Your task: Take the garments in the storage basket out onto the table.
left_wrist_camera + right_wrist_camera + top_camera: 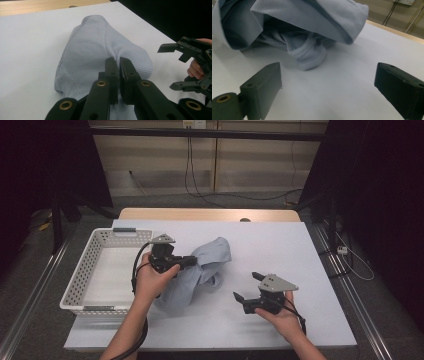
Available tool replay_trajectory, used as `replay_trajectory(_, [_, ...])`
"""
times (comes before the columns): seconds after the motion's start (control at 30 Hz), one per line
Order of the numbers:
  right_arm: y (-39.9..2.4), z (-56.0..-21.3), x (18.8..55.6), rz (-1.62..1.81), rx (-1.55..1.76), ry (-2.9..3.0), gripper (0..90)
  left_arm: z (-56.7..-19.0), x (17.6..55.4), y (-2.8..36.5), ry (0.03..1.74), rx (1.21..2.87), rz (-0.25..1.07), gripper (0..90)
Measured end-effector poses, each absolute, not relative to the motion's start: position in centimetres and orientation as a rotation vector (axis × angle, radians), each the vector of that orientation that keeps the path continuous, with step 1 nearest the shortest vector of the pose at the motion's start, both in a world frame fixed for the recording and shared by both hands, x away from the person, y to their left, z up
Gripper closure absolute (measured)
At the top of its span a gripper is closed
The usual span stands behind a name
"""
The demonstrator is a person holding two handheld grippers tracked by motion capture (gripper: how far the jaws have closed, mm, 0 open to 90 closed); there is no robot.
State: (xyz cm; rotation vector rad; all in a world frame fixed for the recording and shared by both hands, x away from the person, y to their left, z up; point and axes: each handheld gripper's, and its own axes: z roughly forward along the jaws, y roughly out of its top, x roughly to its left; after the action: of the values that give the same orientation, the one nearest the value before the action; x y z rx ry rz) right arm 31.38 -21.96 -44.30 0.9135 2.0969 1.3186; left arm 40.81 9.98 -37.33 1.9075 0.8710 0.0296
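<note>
Left gripper: the black two-jaw left gripper (pixel 192 261) is clamped on a fold of the pale grey-blue ribbed fabric garment (pixel 200 270); in the left gripper view its jaws stand almost together with cloth pinched between them.
Right gripper: the black two-jaw right gripper (pixel 248 286) stands wide apart with nothing between its jaws, apart from the garment, over bare sheet at the garment's 4 o'clock.
Garment location: crumpled in a heap near the middle of the white rectangular sheet (pixel 280 245) covering the table.
Surroundings: a white perforated plastic basket (pixel 82 272) stands at the garment's 9 o'clock, just beside the left hand (pixel 152 282); a wooden table edge (pixel 210 214) runs at 12 o'clock; black cables (pixel 200 190) trail on the floor beyond it.
Obstructions: the left hand and gripper cover the garment's near-left part in the high view.
Hidden or unclear: the garment type cannot be told; a mesh lining (pixel 308 53) shows in the right gripper view, folds in shadow. The basket's near wall is partly cut by the left forearm.
</note>
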Motion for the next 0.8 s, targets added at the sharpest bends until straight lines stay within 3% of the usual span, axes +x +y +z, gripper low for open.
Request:
replay_trajectory(0.33, [-19.0,-45.0,33.9,1.327,0.919,2.207,17.0,-37.1,40.8,11.1,0.892,1.896,0.064,85.6])
replay_trajectory(0.47, [-17.8,-45.5,34.6,1.289,0.901,2.267,26.6,-37.2,40.9,11.1,0.894,1.901,0.060,85.6])
replay_trajectory(0.73, [-15.7,-45.9,36.1,1.227,0.914,2.325,50.7,-37.1,40.9,11.5,0.904,1.890,0.073,85.6])
replay_trajectory(0.8, [-15.3,-46.0,36.4,1.211,0.923,2.342,65.9,-37.1,41.0,11.6,0.906,1.893,0.077,85.6])
